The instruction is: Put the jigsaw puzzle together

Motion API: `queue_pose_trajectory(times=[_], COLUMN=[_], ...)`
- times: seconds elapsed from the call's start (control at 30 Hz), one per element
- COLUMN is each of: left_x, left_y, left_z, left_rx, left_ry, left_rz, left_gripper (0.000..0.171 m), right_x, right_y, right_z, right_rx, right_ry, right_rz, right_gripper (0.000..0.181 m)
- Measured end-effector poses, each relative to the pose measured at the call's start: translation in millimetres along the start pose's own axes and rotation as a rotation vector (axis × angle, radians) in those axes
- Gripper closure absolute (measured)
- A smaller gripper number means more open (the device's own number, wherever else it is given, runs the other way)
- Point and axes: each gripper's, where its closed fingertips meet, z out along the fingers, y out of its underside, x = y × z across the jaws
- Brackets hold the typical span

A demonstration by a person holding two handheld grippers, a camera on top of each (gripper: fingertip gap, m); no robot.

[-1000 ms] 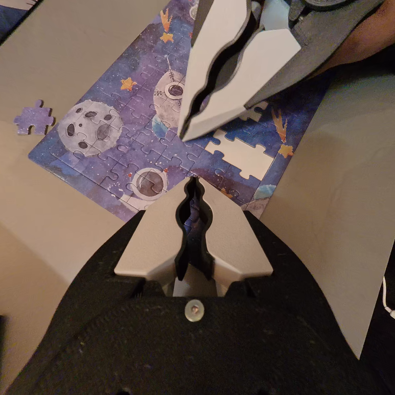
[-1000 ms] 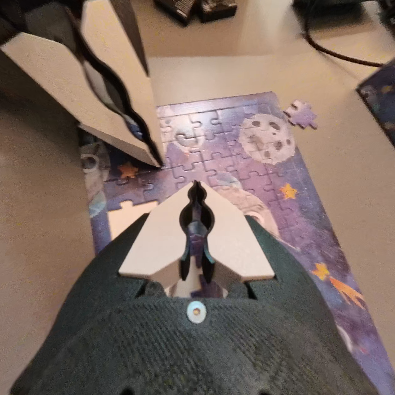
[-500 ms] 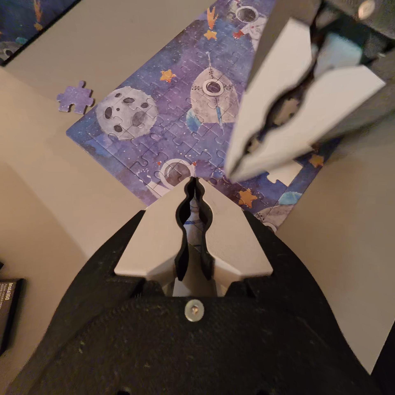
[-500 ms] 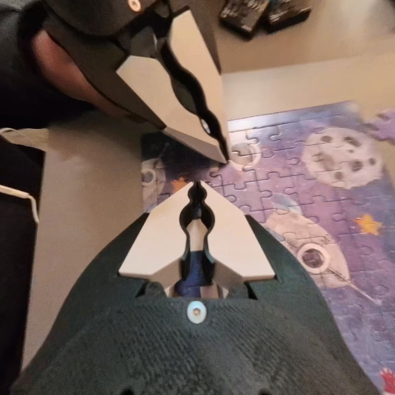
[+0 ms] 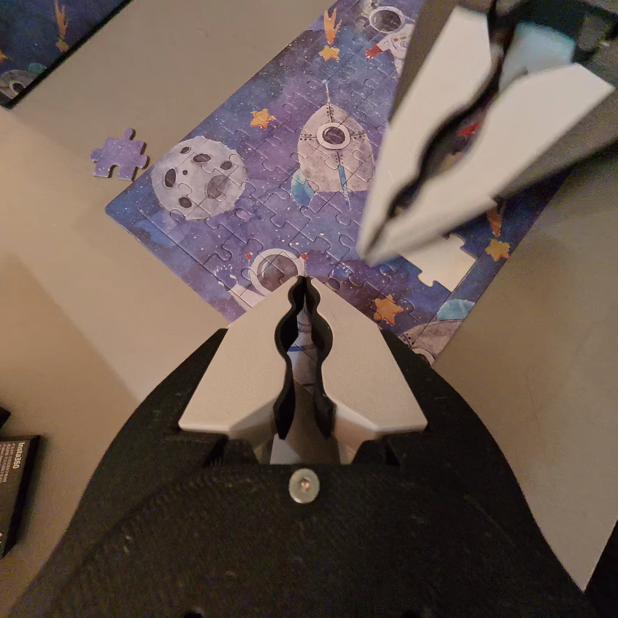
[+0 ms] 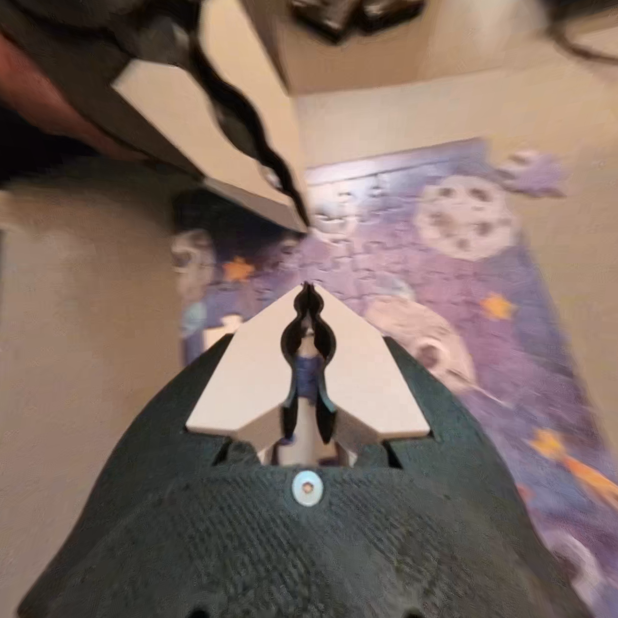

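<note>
A purple space jigsaw puzzle [image 5: 267, 207] lies flat on the beige table, mostly joined. A pale bare gap [image 5: 438, 264] shows near its right end. One loose purple piece [image 5: 118, 160] lies on the table beside the puzzle's left corner. My left gripper [image 5: 305, 279] is shut and empty above the puzzle's near edge. My right gripper [image 5: 371, 254] is shut, hovering over the puzzle next to the gap. The right wrist view is blurred: it shows the right gripper [image 6: 308, 286], the left gripper [image 6: 302, 224], the puzzle [image 6: 468, 301] and the loose piece [image 6: 531, 177].
A dark-framed space picture [image 5: 30, 50] lies at the far left. A black box [image 5: 13, 485] sits at the near left. The table edge [image 5: 595, 501] runs along the right. Dark objects [image 6: 351, 16] and a cable [image 6: 585, 43] lie beyond the puzzle.
My left gripper has drawn back, so more of the puzzle shows. My right gripper moved from over the rocket to beside the gap. Both stayed shut.
</note>
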Motion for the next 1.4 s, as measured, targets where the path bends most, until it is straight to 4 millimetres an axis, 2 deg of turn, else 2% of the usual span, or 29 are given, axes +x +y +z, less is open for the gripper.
queue_pose_trajectory(times=[0.03, 0.07, 0.13, 0.17, 0.23, 0.3, 0.37, 0.47, 0.57, 0.6, 0.67, 0.7, 0.77, 0.83, 0.93, 1.07, 1.2, 1.4], left_x=[0, 0, 0, 0, 0, 1, 1, 1, 1, 0, 1, 1, 1, 1, 0, -2, -4, -6], left_y=[0, 0, 0, 0, 0, 0, 0, 0, 0, 0, 0, 0, 0, -1, -1, -8, -20, -31], left_z=[0, 0, 0, 0, 0, 0, 0, 0, 0, 0, 0, 0, 0, 0, 1, -4, -13, -27], left_rx=[0.000, 0.000, 0.000, 0.000, 0.000, 0.000, -0.001, -0.001, -0.001, -0.001, 0.000, 0.000, 0.001, 0.002, 0.005, 0.054, 0.150, 0.270], left_ry=[0.000, -0.002, -0.005, -0.004, -0.003, 0.000, 0.002, -0.005, -0.006, -0.005, -0.004, -0.005, -0.012, -0.023, -0.043, -0.061, -0.037, 0.036], left_rz=[0.000, 0.003, 0.007, 0.006, 0.005, 0.011, 0.012, 0.011, 0.012, 0.011, 0.011, 0.014, 0.026, 0.042, 0.061, 0.065, 0.028, -0.058], left_gripper=[0.171, 0.171, 0.171, 0.171, 0.171, 0.171, 0.171, 0.171, 0.171, 0.171, 0.171, 0.171, 0.171, 0.171, 0.171, 0.171, 0.171, 0.171], right_x=[19, 17, -24, -23, 5, -4, -10, 7, -19, -23, -12, -7, 6, 25, 52, 81, 96, 124], right_y=[4, 6, 6, 6, 10, 11, 12, 7, -12, -12, 9, 9, -5, -20, -28, -21, -19, 9], right_z=[-6, -9, -5, -6, -11, -10, -11, -18, -26, -23, -11, -13, -33, -62, -103, -136, -165, -197], right_rx=[-0.025, -0.032, 0.010, 0.006, -0.022, -0.017, -0.018, 0.000, 0.139, 0.131, -0.014, -0.022, 0.073, 0.201, 0.370, 0.478, 0.573, 0.555], right_ry=[0.129, 0.131, -0.141, -0.148, 0.053, 0.021, -0.034, 0.095, -0.065, -0.099, -0.033, 0.001, 0.070, 0.134, 0.182, 0.250, 0.331, 0.505], right_rz=[-0.061, -0.109, -0.066, -0.034, -0.118, -0.161, -0.132, -0.185, -0.150, -0.131, -0.143, -0.153, -0.149, -0.093, 0.008, 0.116, 0.137, 0.146], right_gripper=[0.181, 0.181, 0.181, 0.181, 0.181, 0.181, 0.181, 0.181, 0.181, 0.181, 0.181, 0.181, 0.181, 0.181, 0.181, 0.181, 0.181, 0.181])
